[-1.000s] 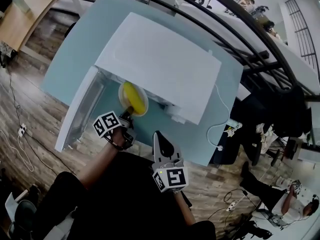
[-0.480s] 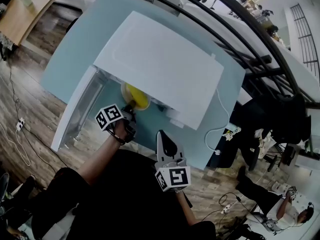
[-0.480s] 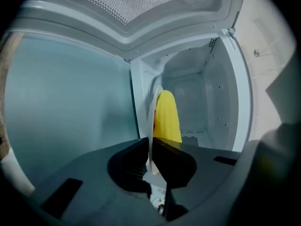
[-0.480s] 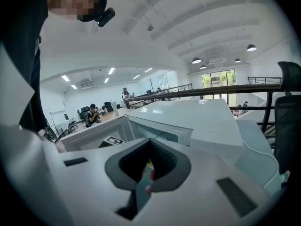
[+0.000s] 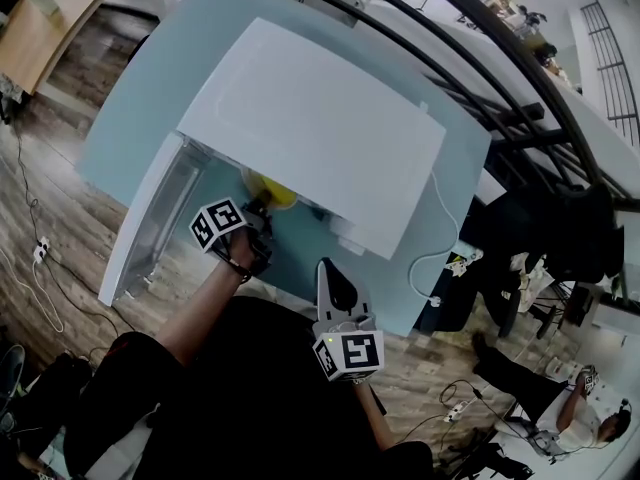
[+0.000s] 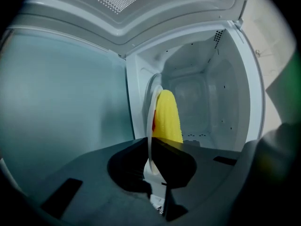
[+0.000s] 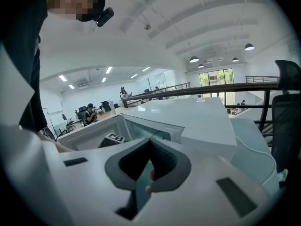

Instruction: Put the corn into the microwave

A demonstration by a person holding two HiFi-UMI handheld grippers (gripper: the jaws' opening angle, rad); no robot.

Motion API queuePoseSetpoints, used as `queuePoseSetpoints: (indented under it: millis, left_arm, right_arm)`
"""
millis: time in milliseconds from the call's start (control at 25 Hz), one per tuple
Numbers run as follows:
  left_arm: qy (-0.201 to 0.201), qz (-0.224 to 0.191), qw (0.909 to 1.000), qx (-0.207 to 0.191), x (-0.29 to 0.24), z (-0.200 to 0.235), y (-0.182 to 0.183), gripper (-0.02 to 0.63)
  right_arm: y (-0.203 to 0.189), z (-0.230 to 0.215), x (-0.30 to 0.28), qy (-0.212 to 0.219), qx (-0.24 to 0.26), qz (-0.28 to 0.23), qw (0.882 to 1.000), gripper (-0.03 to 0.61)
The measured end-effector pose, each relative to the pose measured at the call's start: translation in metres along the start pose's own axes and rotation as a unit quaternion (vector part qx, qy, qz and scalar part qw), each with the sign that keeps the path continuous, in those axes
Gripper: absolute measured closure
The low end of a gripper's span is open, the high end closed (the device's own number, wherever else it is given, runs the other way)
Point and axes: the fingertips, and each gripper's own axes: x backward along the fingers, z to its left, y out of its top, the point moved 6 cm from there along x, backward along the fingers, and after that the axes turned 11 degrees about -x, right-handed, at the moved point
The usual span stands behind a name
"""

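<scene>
The yellow corn (image 6: 167, 117) lies on a white plate (image 6: 151, 126), at the mouth of the open microwave (image 5: 320, 128) and partly under its top edge. We see the jaws of the left gripper (image 6: 153, 161) nearly closed, pinching the near rim of this plate. The microwave door (image 5: 150, 218) stands open at the left. The microwave stands on a light blue table (image 5: 300, 253). The right gripper (image 7: 149, 140) is apart from the plate, near the table's front edge, its jaws together and empty.
</scene>
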Motion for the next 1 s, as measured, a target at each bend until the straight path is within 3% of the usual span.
queuePoseSetpoints:
  millis: [1000]
  left_arm:
    - [0.011,0.017,0.9975,-0.068,-0.028,-0.013,0.008,0.589]
  right_arm:
    - [-0.001,-0.013,-0.006,-0.011,-0.011,0.004,1.0,0.569]
